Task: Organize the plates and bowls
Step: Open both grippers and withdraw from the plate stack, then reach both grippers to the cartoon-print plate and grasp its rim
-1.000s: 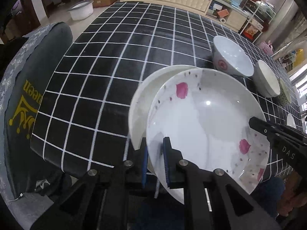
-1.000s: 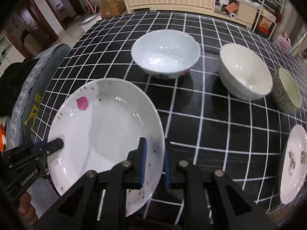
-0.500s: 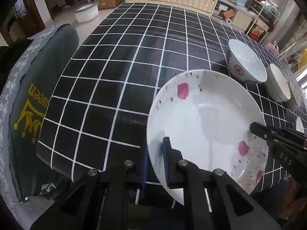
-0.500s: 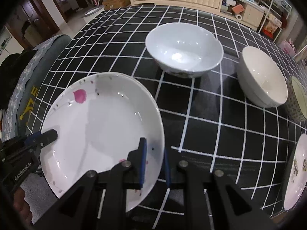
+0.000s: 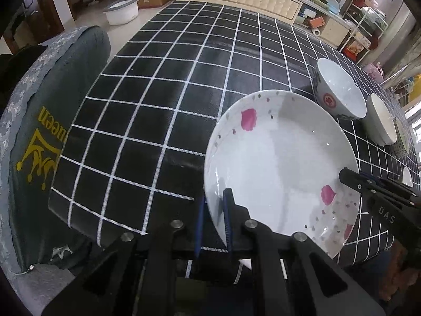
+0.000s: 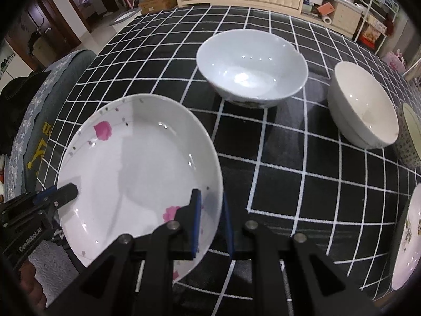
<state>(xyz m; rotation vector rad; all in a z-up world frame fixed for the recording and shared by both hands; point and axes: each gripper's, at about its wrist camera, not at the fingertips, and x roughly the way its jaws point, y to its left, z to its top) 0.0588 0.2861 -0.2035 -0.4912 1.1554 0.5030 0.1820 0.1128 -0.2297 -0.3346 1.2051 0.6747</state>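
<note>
One white plate with pink petals (image 6: 136,163) is held over the near edge of the black checked tablecloth (image 5: 168,84), its rim pinched between the pads of both the left gripper (image 5: 213,226) and the right gripper (image 6: 212,223). Farther off stand three bowls, all empty: a wide white bowl (image 6: 251,65), a cream bowl (image 6: 363,105) and a patterned bowl (image 6: 409,142). A second, floral plate (image 6: 406,239) lies at the right edge.

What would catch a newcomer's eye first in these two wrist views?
The white plate with pink petals stands out first, held over the near edge of the black grid tablecloth. The left hand-held gripper clamps its left rim and the right hand-held gripper clamps its right rim. Beyond it, toward the right, stand a large white bowl and a cream bowl.
</note>
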